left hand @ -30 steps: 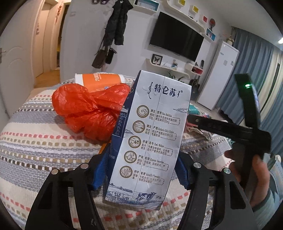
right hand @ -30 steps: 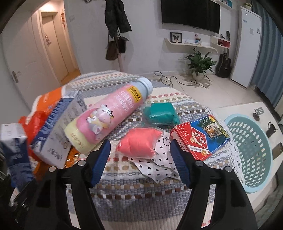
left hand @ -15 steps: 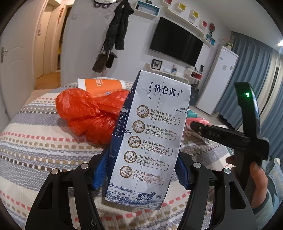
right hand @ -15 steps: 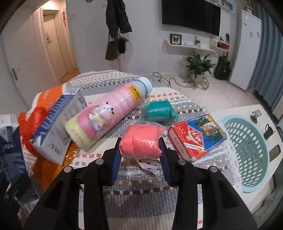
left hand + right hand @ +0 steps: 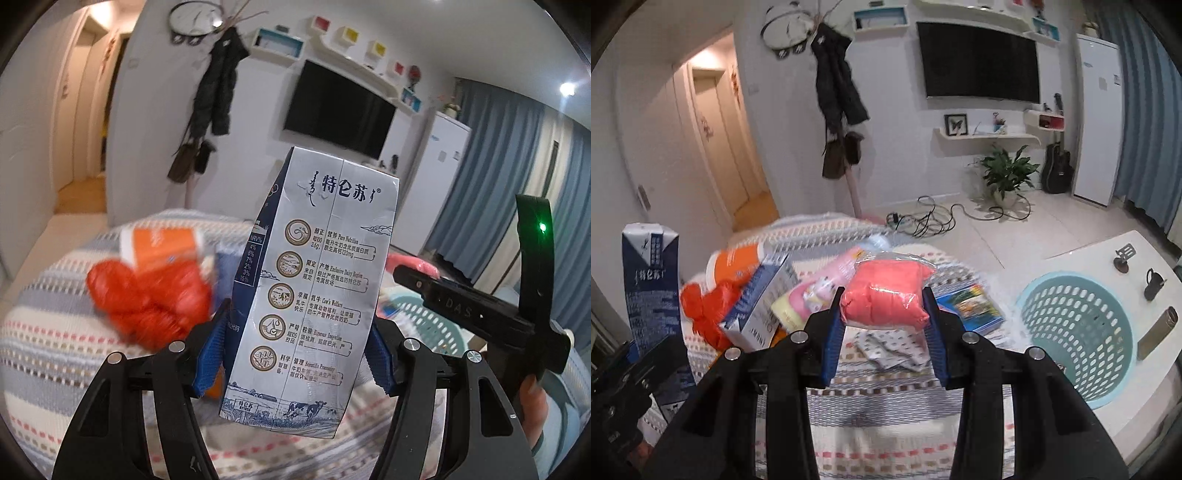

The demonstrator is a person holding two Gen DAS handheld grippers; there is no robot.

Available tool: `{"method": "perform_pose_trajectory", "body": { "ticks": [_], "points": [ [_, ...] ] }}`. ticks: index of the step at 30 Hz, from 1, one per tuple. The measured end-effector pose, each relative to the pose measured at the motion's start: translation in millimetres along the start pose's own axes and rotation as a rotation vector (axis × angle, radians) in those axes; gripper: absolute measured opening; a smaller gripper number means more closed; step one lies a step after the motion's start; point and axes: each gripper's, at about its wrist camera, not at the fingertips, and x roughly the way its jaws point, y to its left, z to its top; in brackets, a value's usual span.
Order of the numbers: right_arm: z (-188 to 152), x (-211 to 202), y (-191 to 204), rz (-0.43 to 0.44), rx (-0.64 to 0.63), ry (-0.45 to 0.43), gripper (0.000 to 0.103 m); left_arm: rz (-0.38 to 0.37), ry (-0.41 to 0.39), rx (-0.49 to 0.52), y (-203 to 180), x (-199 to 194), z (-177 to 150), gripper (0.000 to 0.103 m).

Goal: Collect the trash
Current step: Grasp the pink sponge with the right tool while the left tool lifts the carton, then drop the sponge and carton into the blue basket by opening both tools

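Carrying trash: left gripper [image 5: 291,354] clamping milk carton [image 5: 314,280] between fingers, right gripper [image 5: 884,321] squeezing pink packet [image 5: 886,295]. Next, probably moving both over basket [image 5: 1071,325], beyond right fingers, then releasing.

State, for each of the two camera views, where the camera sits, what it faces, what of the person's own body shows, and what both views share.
Left wrist: on the left gripper, facing the milk carton it grips, the wall TV behind; a hand shows.
Right wrist: on the right gripper, facing the pink wrapped packet it grips above the striped blanket; no body shows.
Shared: milk carton, red plastic bag, light blue basket.
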Motion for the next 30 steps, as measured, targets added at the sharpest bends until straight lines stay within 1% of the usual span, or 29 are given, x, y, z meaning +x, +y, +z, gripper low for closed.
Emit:
{"method": "perform_pose_trajectory", "body": {
  "ticks": [4, 8, 11, 15, 18, 21, 25, 30],
  "points": [
    [9, -18, -26, -0.013, 0.041, -0.043, 0.036, -0.048, -0.007, 0.038, -33, 6, 12, 0.062],
    [10, -31, -64, -0.041, 0.100, -0.065, 0.036, -0.086, -0.002, 0.093, -73, 20, 18, 0.063],
    [10, -33, -99, -0.040, 0.175, -0.057, 0.036, -0.116, 0.023, 0.123, -100, 38, 21, 0.063],
    [4, -36, -142, -0.093, 0.235, -0.068, 0.036, -0.156, 0.060, 0.165, -132, 65, 21, 0.063],
    [-2, -36, -175, -0.134, 0.284, -0.068, 0.036, -0.190, 0.103, 0.197, -159, 94, 18, 0.063],
    [-11, -32, -208, -0.181, 0.330, -0.052, 0.036, -0.215, 0.146, 0.205, -174, 122, 16, 0.063],
    [-28, -21, -246, -0.229, 0.383, -0.016, 0.037, -0.244, 0.217, 0.214, -196, 164, 5, 0.063],
    [-49, 1, -276, -0.277, 0.423, 0.035, 0.037, -0.262, 0.309, 0.232, -217, 209, -13, 0.063]
  ]
}}
